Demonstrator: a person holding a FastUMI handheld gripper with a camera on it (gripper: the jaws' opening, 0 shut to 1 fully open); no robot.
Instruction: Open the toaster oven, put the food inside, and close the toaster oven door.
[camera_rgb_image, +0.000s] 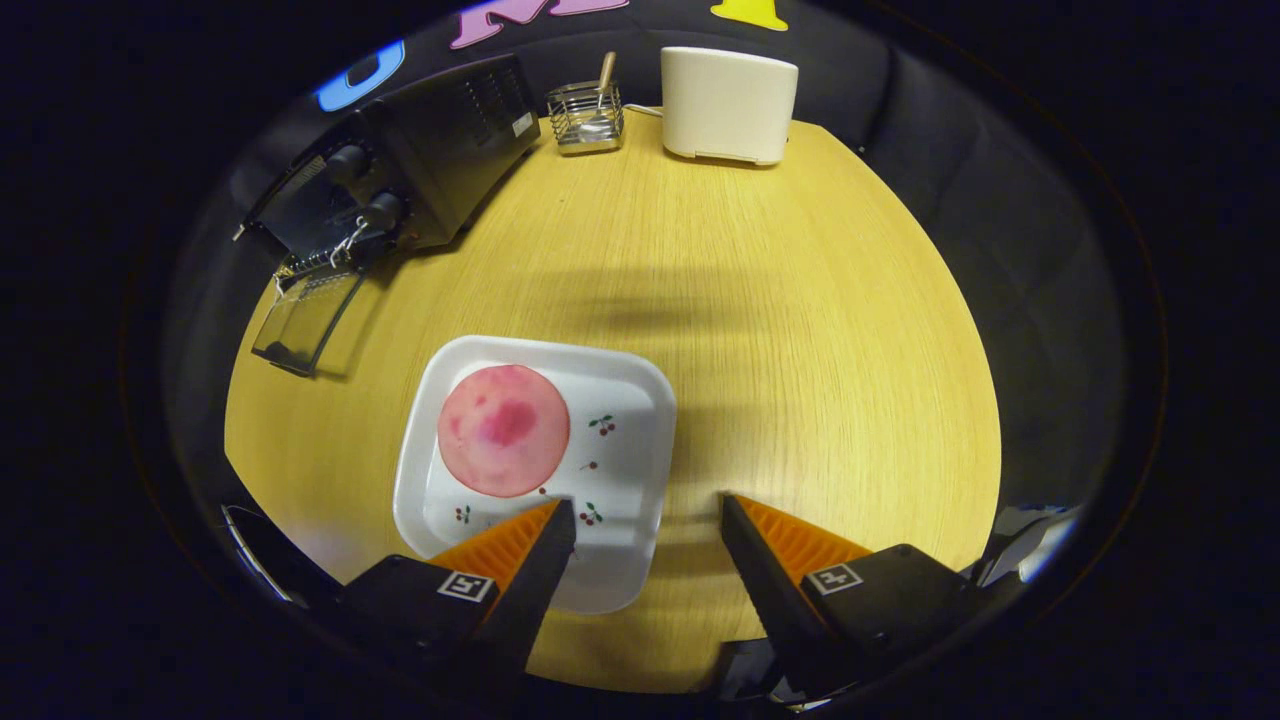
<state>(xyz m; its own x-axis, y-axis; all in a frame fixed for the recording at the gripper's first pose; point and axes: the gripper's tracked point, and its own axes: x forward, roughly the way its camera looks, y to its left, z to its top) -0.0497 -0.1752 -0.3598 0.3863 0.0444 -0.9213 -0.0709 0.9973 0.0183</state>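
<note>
1. Hovering above the wooden table (800, 300), the gripper (648, 520) is standing wide open and holding nothing; one finger is hanging over the near corner of the white plate (630, 400), the other is over bare wood just beside that plate.
2. Sitting on the plate, toward the corner farthest from the fingers, the food (503, 430) is showing as a flat pink disc with a darker blotch, just ahead of the finger over the plate.
3. Beyond the plate, well apart from it, the toaster oven (420, 160) is standing with its glass door (305, 320) already dropped open toward the plate, so the loading step is looking like the one in hand.
4. Past the plate, at the table's far edge, a wire utensil holder (585, 115) and a white toaster (728, 105) are standing clear of the route.
5. Judging by its look, the food is probably light, thin and soft, perhaps floppy, though the fisheye is making thickness hard to read; gripping across its edge nearest the fingers, gently, is seeming wisest, since a smooth glazed plate is likely letting it slide.
</note>
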